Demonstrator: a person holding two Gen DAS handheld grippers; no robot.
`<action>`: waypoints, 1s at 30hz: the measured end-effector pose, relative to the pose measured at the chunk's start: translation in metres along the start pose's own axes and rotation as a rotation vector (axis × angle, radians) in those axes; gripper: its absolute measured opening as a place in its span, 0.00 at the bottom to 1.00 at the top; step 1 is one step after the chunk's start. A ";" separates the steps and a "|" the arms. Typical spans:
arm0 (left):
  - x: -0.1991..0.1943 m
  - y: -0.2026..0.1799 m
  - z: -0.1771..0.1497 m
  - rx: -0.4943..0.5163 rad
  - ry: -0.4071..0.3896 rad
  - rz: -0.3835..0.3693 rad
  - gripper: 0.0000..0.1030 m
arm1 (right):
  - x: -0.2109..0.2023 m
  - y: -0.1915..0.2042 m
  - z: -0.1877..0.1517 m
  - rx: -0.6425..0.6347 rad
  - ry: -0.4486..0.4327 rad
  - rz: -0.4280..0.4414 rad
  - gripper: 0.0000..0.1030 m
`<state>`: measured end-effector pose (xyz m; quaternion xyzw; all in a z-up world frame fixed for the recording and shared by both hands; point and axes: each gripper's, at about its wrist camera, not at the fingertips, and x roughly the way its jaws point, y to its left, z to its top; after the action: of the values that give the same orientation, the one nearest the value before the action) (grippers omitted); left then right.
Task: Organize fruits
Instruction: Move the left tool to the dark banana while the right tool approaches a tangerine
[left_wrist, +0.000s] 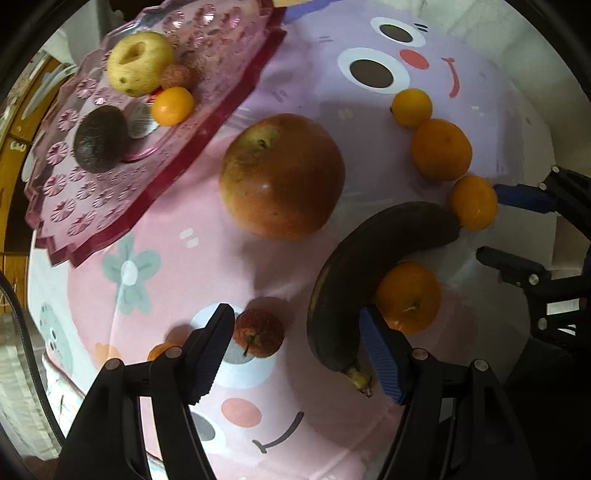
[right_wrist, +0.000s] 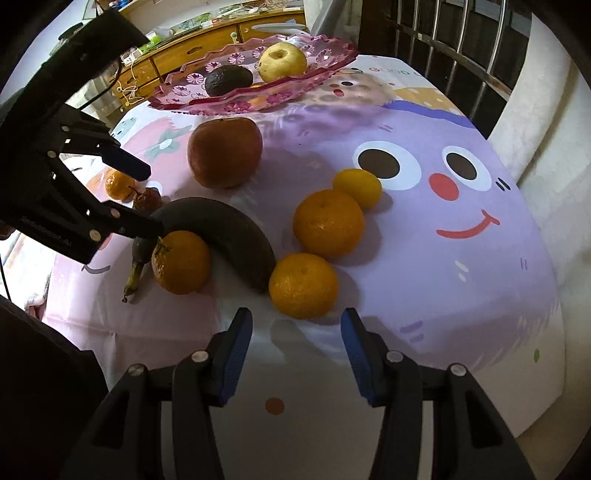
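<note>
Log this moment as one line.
left tool: open, over lychee | right tool: open, near orange | tray: pear, avocado

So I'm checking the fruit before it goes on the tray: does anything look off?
Yes: the banana, lying on the cloth between the oranges, is almost entirely blackened, apparently overripe. The small red fruit beside its stem end looks shrivelled. The other fruit looks sound.

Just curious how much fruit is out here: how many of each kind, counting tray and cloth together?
Orange citrus fruits: 6
Small red rough-skinned fruits: 2
Dark banana: 1
Red apple: 1
Yellow apple-like fruit: 1
Avocado: 1
Total: 12
</note>
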<state>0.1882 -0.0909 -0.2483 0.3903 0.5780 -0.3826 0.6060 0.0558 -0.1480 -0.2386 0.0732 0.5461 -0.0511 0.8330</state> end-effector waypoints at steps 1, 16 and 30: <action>0.001 -0.001 0.002 0.004 0.002 -0.004 0.67 | 0.001 0.000 0.001 -0.002 -0.001 -0.001 0.49; 0.014 0.003 0.009 0.004 0.038 -0.056 0.67 | 0.012 -0.002 0.011 -0.008 -0.028 0.026 0.49; 0.032 0.030 0.014 0.050 0.023 -0.196 0.66 | 0.013 -0.009 0.013 0.020 -0.026 0.063 0.49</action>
<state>0.2224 -0.0916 -0.2786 0.3514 0.6106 -0.4497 0.5490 0.0710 -0.1590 -0.2464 0.0981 0.5323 -0.0310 0.8403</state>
